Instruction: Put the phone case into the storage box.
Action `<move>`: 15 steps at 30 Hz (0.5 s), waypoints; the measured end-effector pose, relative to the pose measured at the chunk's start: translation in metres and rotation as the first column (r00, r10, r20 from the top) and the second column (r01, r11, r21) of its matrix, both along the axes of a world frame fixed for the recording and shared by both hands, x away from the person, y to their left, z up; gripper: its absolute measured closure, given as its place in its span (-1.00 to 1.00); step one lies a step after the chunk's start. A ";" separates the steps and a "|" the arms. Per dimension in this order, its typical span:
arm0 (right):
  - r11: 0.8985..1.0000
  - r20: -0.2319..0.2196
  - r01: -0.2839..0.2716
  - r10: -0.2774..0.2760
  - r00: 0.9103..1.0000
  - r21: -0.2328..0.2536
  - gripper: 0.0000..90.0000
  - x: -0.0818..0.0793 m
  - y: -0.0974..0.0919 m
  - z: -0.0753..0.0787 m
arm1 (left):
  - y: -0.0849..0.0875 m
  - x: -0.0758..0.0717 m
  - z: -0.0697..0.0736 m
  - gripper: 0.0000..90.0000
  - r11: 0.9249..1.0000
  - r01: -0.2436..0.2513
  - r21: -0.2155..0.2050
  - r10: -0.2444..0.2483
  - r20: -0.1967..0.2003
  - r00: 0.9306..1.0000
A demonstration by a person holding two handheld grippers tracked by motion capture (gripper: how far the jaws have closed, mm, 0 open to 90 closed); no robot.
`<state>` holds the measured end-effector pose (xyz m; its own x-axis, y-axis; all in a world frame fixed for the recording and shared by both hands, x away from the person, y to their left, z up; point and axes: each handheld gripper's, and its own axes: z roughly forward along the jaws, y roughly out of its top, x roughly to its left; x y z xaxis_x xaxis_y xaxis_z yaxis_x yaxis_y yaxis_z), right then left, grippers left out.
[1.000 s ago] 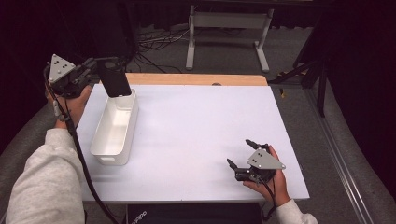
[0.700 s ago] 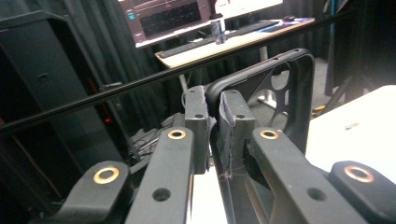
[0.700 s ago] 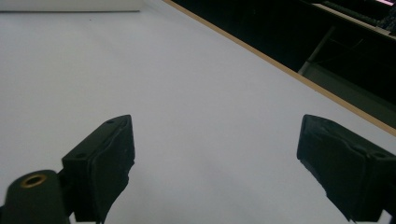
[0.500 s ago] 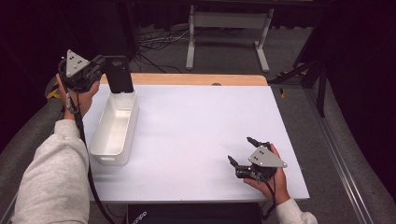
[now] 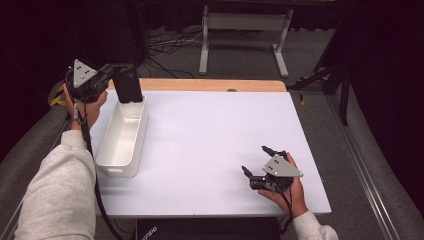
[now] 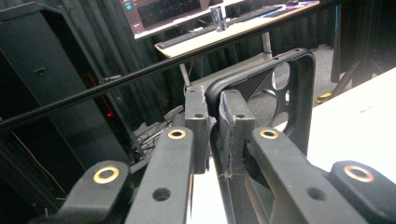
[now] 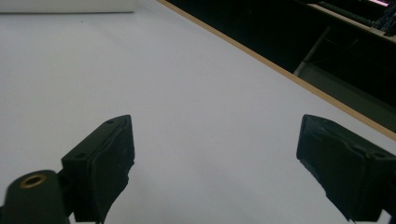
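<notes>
The thing I was working with was a black phone case (image 5: 128,86), a thin empty shell with a raised rim and a rounded-corner cutout for the camera cluster at one end; in the left gripper view (image 6: 280,88) I could look straight through that cutout to the floor behind. In the high view it hung upright over the far end of the white bin (image 5: 121,141), its lower edge at or just inside the bin's rim; I could not tell whether the two touched.

My left gripper (image 5: 111,80) was clamped on the case. In the left gripper view the two black pads (image 6: 196,126) pinched the case's edge between them, with only the thin wall of the shell keeping them apart. My right gripper (image 5: 260,162) rested in my hand low over the near right part of the table, and its pads (image 7: 109,163) stood wide apart with nothing between them, just bare tabletop below.

The table (image 5: 215,135) had a plain white top with a wooden strip along its far edge. The bin, long and narrow, sat along its left side. Beyond the table the room was dark: grey carpet, black curtains, a tangle of cables (image 5: 165,47) on the floor and a grey metal stand (image 5: 242,35). The left gripper view also caught a desk with a keyboard (image 6: 187,39) and a monitor.
</notes>
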<state>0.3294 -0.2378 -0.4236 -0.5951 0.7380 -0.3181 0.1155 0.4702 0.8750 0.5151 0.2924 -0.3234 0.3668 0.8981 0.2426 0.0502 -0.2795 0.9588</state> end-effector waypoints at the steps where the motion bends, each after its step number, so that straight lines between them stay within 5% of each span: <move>1: 1.000 -0.002 0.001 -0.001 1.000 0.004 -0.73 0.000 0.000 0.000 | 0.001 0.001 -0.002 0.85 1.000 0.000 -0.004 0.000 -0.004 1.000; 15: 1.000 -0.016 0.016 -0.016 1.000 -0.014 -0.73 0.003 0.000 -0.004 | -0.009 0.011 -0.031 0.86 0.999 0.012 0.042 -0.011 -0.039 0.999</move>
<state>0.3321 -0.2381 -0.4275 -0.5885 0.7430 -0.3188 0.1367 0.4800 0.8665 0.5266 0.2832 -0.3542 0.3867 0.8831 0.2658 0.0834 -0.3206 0.9436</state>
